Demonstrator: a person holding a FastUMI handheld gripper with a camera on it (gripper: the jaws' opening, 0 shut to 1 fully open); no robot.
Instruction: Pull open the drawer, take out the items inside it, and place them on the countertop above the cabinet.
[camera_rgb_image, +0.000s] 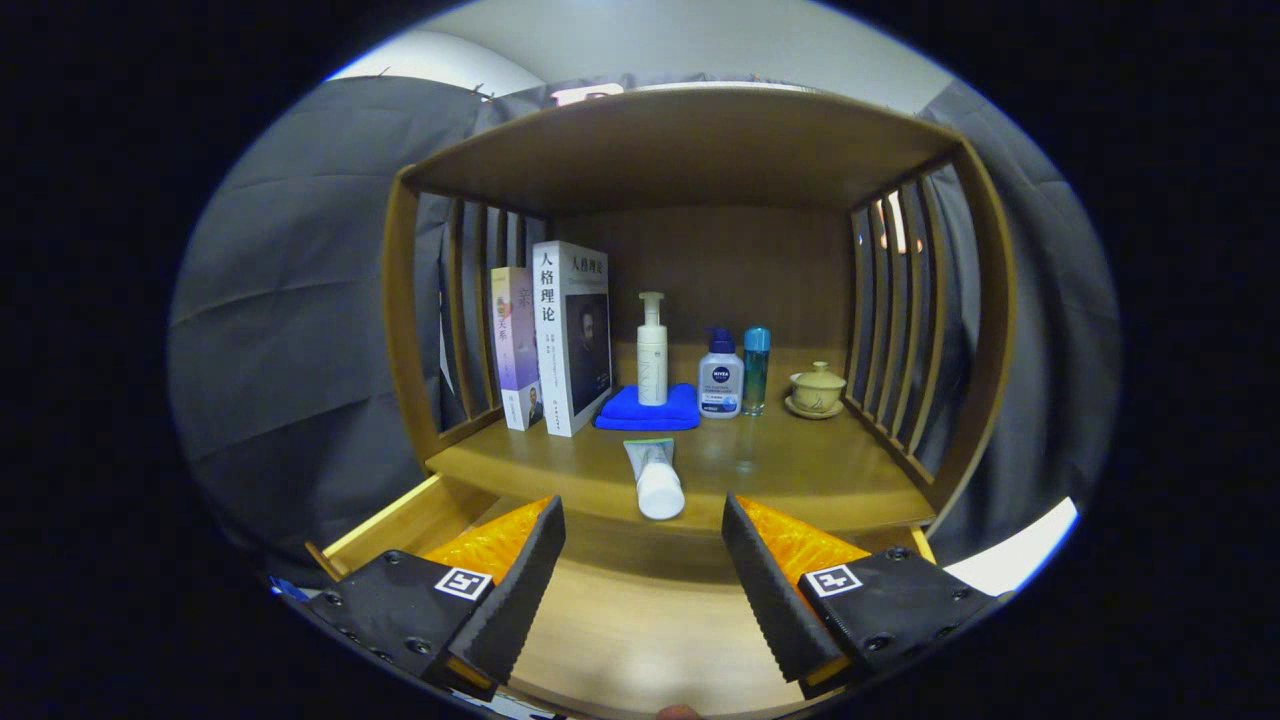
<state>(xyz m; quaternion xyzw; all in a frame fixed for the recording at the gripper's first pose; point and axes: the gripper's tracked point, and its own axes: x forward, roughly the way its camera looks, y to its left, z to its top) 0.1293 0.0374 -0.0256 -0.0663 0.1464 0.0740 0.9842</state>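
Staged home corner inside a cloth-walled booth. Wooden cabinet (690, 150) with slatted sides at frame centre, dressed like a household shelf: two upright books (555, 335) at centre left, toiletry bottles (720, 372) and a folded blue cloth (648, 410) in the middle, a lidded teacup (817, 388) at centre right. Grey drapes on both sides.

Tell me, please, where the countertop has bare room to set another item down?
With the gripper open, bare wood lies right of the tube, before the bottles and lidded cup. Left of the tube, before the books, is free. The back row is crowded.
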